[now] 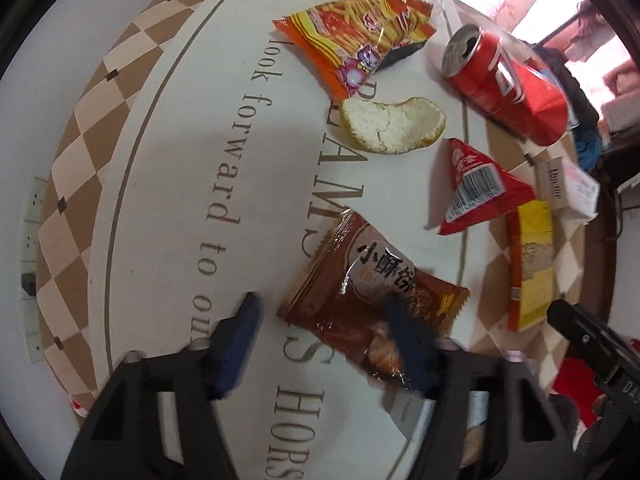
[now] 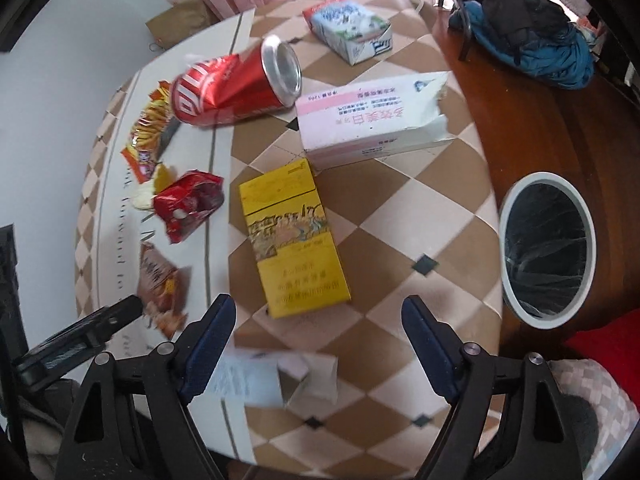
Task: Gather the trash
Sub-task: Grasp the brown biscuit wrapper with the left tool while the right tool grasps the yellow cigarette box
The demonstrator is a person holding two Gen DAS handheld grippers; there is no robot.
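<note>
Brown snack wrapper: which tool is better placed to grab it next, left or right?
Left. The left tool is open with the brown snack wrapper lying between its fingers. The right tool is open over the yellow box, nearer the bin; there the wrapper lies off to its left.

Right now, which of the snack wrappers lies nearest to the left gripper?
The brown wrapper: it lies between the left gripper's open fingers. The red triangular wrapper and the orange wrapper lie farther off.
</note>
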